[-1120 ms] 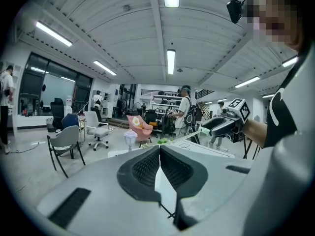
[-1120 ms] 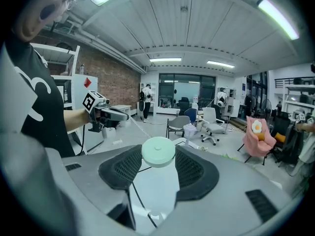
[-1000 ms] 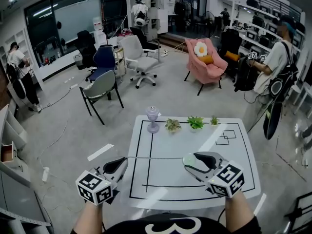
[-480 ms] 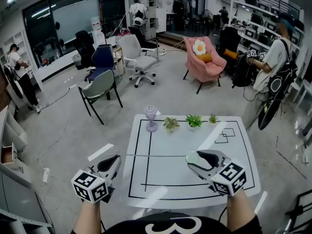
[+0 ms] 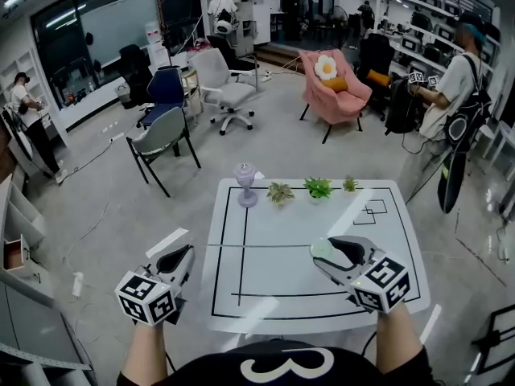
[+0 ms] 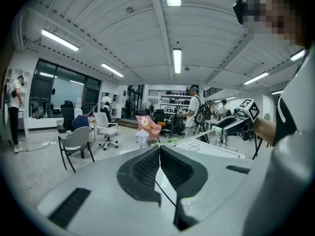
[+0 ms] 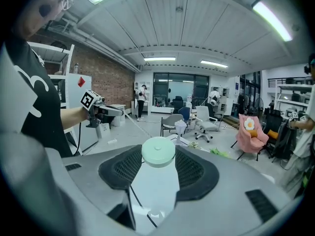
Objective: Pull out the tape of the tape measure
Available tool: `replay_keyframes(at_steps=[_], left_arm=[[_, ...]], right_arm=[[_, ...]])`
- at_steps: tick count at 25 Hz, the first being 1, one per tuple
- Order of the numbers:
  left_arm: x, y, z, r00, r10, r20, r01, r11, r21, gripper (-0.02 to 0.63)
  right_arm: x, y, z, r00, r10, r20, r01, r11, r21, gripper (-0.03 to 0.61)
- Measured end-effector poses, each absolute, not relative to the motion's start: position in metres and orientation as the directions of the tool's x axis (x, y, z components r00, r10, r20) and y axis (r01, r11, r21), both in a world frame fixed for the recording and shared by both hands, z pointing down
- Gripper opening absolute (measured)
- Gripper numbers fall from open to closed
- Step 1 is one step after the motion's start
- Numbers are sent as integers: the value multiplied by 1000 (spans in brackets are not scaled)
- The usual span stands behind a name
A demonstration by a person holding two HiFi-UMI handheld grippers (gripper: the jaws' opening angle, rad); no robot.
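My right gripper (image 5: pixel 322 252) holds the round mint-green tape measure (image 5: pixel 324 250) over the right half of the white table (image 5: pixel 282 284), its pads closed on the case's sides. In the right gripper view the case (image 7: pixel 158 153) sits between the two pads. The thin tape (image 5: pixel 253 246) runs taut and level to the left, past the table's left edge, into my left gripper (image 5: pixel 187 254). That gripper is shut on the tape's end. In the left gripper view the jaws meet, and the tape (image 6: pixel 189 137) leads off to the right gripper (image 6: pixel 227 126).
A small purple stand (image 5: pixel 245 183) and three little potted plants (image 5: pixel 280 191) stand along the table's far edge. Black lines mark the tabletop. A grey chair (image 5: pixel 165 139) stands beyond the table's left, and a person (image 5: pixel 455 95) stands at the far right.
My left gripper has moved further left, away from the table's edge, and the stretch of tape between the grippers is longer. The right gripper has stayed about where it was.
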State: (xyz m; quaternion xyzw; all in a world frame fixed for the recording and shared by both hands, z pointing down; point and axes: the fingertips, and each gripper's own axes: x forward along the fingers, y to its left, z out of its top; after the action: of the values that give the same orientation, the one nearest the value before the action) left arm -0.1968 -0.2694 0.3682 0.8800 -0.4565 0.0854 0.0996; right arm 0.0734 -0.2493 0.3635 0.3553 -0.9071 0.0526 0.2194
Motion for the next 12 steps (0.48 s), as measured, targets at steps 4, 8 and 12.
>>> replay_keyframes(at_steps=[4,8,12], left_arm=[[-202,-271,371,548,-800,244,-836,-534,124,10],[-196,-275,374,567,-786,245,-824,-546,155,11],[-184,-274,386,582,-768,267,-813,-559,165,10]], right_arm=[[79,-248,367,-641,-628,441,-680,731,51,216],[83,-252,371,-631,-631,451,-686,725,54,216],[84,-252,382,-632,-622,462,-688,725,35,216]])
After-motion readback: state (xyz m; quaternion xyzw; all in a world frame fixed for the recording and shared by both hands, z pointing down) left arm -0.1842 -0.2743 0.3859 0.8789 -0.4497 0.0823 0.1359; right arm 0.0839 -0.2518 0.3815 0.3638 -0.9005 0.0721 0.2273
